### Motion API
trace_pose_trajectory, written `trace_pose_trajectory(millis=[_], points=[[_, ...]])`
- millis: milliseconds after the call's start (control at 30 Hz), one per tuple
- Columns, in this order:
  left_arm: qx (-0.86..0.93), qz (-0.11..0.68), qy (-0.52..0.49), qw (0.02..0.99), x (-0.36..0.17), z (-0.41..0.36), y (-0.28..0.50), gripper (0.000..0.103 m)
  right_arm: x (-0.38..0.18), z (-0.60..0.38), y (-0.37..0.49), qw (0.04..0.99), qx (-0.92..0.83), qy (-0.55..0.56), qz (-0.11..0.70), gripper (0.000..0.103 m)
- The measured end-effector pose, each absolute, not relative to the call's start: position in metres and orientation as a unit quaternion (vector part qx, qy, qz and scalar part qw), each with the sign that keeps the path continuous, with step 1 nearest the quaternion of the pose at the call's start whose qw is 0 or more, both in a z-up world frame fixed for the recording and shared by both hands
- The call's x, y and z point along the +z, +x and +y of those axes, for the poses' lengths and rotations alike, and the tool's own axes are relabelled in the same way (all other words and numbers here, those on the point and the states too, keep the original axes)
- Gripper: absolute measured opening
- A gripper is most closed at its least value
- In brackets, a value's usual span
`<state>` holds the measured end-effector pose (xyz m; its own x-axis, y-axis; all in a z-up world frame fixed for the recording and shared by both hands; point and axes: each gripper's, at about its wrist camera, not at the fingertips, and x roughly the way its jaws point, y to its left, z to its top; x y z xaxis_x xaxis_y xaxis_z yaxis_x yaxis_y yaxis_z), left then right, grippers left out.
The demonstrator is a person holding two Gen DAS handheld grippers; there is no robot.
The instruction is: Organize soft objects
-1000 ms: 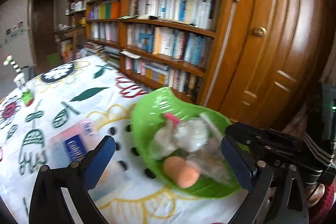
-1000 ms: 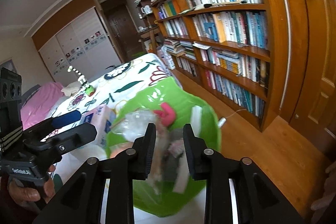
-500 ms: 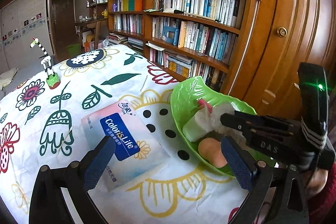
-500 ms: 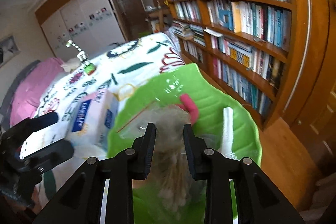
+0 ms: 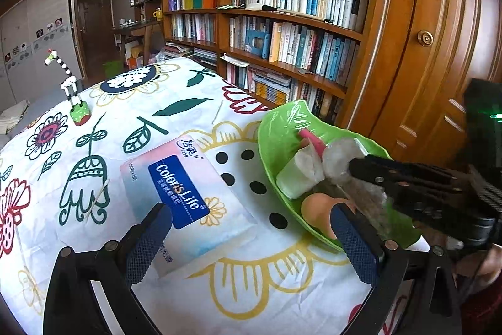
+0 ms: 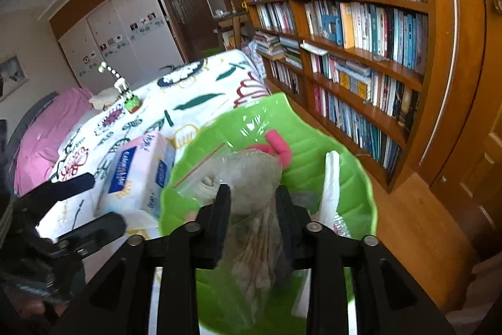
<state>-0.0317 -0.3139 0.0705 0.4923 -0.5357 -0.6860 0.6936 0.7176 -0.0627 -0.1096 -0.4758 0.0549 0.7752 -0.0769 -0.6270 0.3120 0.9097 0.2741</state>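
right hand-held gripper point(image 6: 252, 206) angled down, opening around bag point(image 6: 251, 175)

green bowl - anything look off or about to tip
Yes. The green bowl sits at the table's edge nearest the bookshelf and looks tilted, part of it possibly overhanging. The right gripper is opening, with a clear plastic bag between its jaws. Nothing has spilled.

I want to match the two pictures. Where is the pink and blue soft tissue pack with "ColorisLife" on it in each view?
Left wrist view: the pink and blue tissue pack lies in the lower centre, on the flowered cloth, left of the green leaf-shaped bowl.
Right wrist view: the pack is left of centre, beside the bowl's left rim.
Shared landmark: the green bowl, or the striped giraffe figurine.
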Motion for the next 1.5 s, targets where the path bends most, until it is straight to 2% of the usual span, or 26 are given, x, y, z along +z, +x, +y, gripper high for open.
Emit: trace_pose_trajectory(millis=[67,300,500,667,767,933,1267,1500], points=[[-0.353,0.353,0.113,0.859,0.07,-0.313,-0.032,0.103,0.062,-0.474,-0.118,0.929,-0.111,0.181,0.304,0.056],[-0.336,0.349,0.118,0.867,0.072,-0.311,-0.038,0.103,0.078,-0.462,-0.143,0.937,-0.135,0.154,0.283,0.062],[-0.316,0.34,0.129,0.877,0.076,-0.309,-0.045,0.103,0.081,-0.451,-0.158,0.94,-0.148,0.135,0.277,0.073],[-0.303,0.327,0.136,0.885,0.079,-0.307,-0.052,0.103,0.08,-0.444,-0.168,0.942,-0.156,0.125,0.271,0.091],[-0.294,0.32,0.135,0.89,0.082,-0.306,-0.055,0.103,0.079,-0.44,-0.173,0.942,-0.161,0.116,0.27,0.097],[-0.263,0.302,0.156,0.903,0.082,-0.307,-0.062,0.103,0.075,-0.43,-0.178,0.942,-0.17,0.096,0.272,0.099],[-0.232,0.325,0.173,0.9,0.07,-0.308,-0.059,0.103,0.073,-0.424,-0.179,0.94,-0.199,0.07,0.268,0.103],[-0.243,0.314,0.184,0.899,0.071,-0.313,-0.065,0.103,0.073,-0.421,-0.178,0.941,-0.204,0.055,0.264,0.103]])
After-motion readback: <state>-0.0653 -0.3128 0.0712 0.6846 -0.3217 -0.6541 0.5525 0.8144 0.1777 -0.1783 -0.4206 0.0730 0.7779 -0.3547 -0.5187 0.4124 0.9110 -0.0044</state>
